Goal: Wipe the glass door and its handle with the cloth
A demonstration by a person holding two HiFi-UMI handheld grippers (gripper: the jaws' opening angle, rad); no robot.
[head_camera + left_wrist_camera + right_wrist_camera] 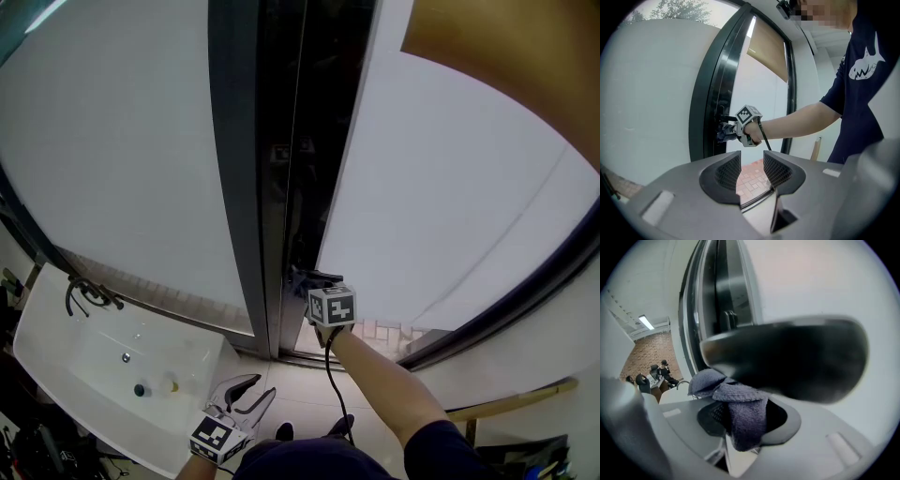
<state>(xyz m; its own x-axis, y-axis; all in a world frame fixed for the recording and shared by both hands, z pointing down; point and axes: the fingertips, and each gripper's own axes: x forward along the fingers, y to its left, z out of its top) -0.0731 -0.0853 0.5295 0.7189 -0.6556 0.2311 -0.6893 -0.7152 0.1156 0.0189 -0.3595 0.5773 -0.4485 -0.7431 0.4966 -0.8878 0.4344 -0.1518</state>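
The glass door [459, 197] stands with its dark frame [248, 187] in the middle of the head view. My right gripper [305, 279] is shut on a grey-blue cloth [736, 397] and presses it against the dark door handle [787, 359], which fills the right gripper view as a blurred bar just above the cloth. From the left gripper view, the right gripper [727, 131] sits at the frame's edge, with the cloth [723, 135] bunched at its tip. My left gripper [246, 398] hangs low, away from the door, open and holding nothing [752, 171].
A white sink [56, 342] with a dark tap [86, 295] stands at the lower left. A roller blind [506, 47] hangs at the upper right. A wooden stick [511, 403] leans at the lower right. Brick paving [750, 176] shows outside.
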